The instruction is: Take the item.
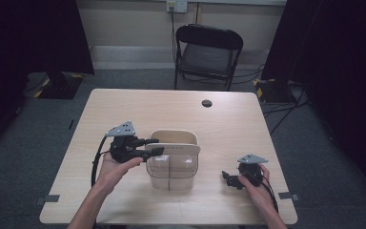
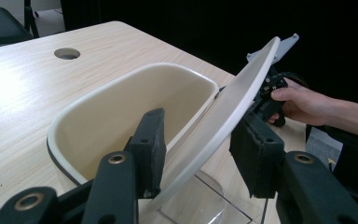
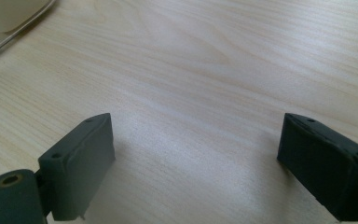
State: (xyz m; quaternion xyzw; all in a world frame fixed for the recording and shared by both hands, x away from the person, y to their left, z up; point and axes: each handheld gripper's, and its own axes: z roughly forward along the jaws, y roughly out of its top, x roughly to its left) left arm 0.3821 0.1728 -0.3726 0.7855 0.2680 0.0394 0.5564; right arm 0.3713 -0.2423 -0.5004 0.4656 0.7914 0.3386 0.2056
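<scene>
Light wood table (image 1: 138, 105) w/ rounded corners, small dark round hole (image 1: 207, 103) near its far edge, right of centre. Clear plastic container w/ cream inner tub (image 1: 172, 164) sits mid-table, toward near edge. Flat cream lid (image 1: 176, 149) lies tilted across tub's top. Left gripper (image 1: 155, 146), black w/ grey three-cornered plate, held in left hand (image 1: 116, 164), points right; jaws at lid's left end, one above, one below, closed onto it. Right gripper (image 1: 228, 179), black, grey plate on top, in right hand (image 1: 257, 183) near table's right edge, well apart from tub, jaws pointing left toward it, state unclear. Black folding chair (image 1: 207, 55) beyond far edge. Grey carpet floor (image 1: 310, 143), cables.
</scene>
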